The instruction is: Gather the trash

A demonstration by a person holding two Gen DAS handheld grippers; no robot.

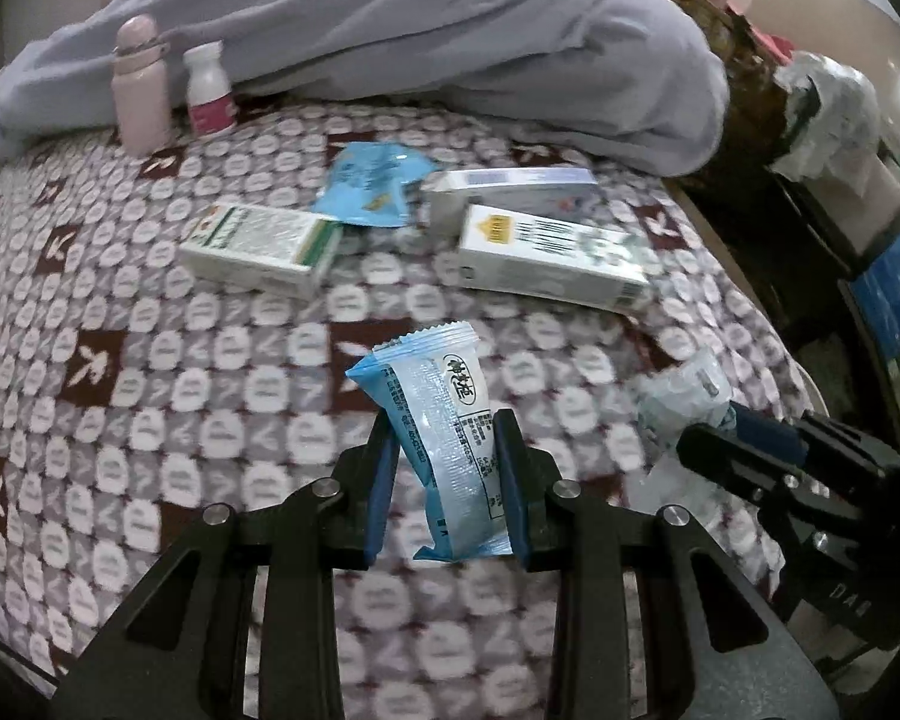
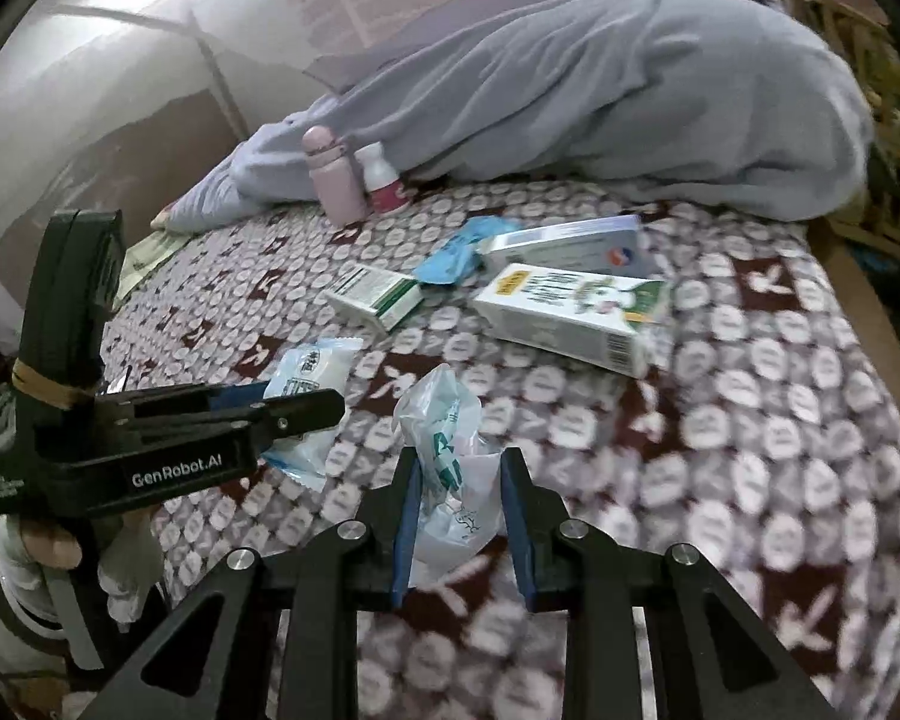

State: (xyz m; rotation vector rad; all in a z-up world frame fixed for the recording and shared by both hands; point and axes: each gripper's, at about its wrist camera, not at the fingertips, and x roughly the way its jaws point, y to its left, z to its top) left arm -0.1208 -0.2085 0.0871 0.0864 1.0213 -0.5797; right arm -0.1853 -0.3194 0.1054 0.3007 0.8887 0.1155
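My left gripper is shut on a blue and white snack wrapper, lifted above the patterned bedspread. My right gripper is shut on a crumpled clear plastic wrapper, also off the bed. That plastic wrapper and the right gripper show at the right of the left wrist view. In the right wrist view the left gripper comes in from the left with its snack wrapper. Three cartons and a torn blue wrapper lie further back.
A pink bottle and a white pill bottle stand at the back beside a rumpled grey blanket. To the right, beyond the bed's edge, is a bin lined with a plastic bag. A gloved hand holds the left gripper.
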